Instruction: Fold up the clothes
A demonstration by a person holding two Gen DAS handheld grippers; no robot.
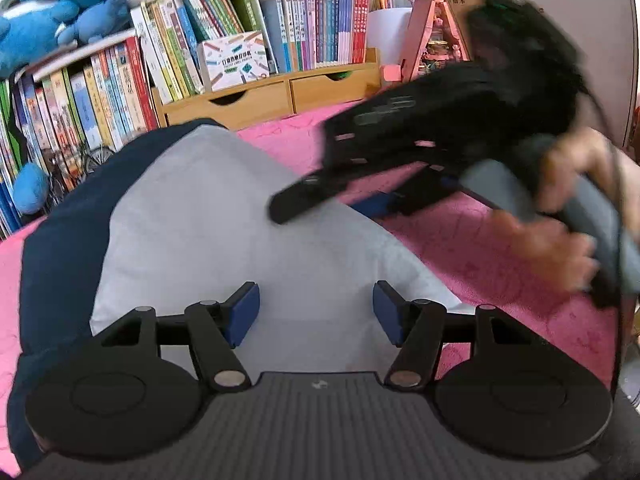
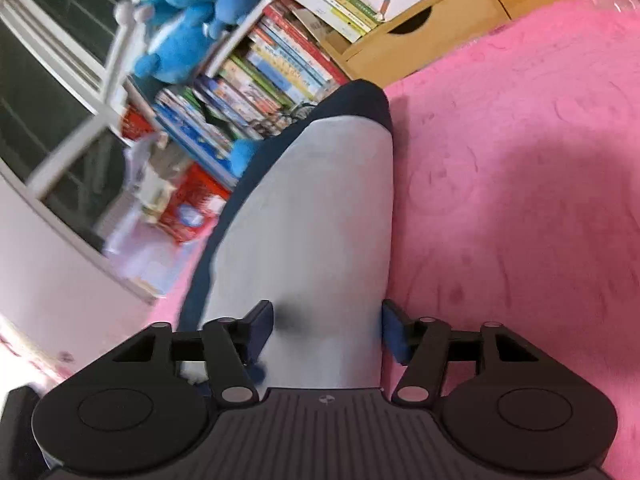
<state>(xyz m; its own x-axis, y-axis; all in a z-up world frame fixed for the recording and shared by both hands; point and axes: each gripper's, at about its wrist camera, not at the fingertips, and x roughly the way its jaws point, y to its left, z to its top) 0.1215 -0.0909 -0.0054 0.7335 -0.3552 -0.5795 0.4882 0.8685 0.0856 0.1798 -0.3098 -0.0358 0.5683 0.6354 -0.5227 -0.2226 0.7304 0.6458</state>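
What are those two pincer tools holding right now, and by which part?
Nothing. The left gripper and the right gripper are both open above the grey and navy garment, with no cloth pinched between their fingers.

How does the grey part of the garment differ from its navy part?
The grey part is pale and takes up the broad middle of the garment; the navy part is dark and runs as a narrower band along the left edge and far end. Both grippers, left gripper and right gripper, hang open over grey, not navy. Both parts lie on the pink cover.
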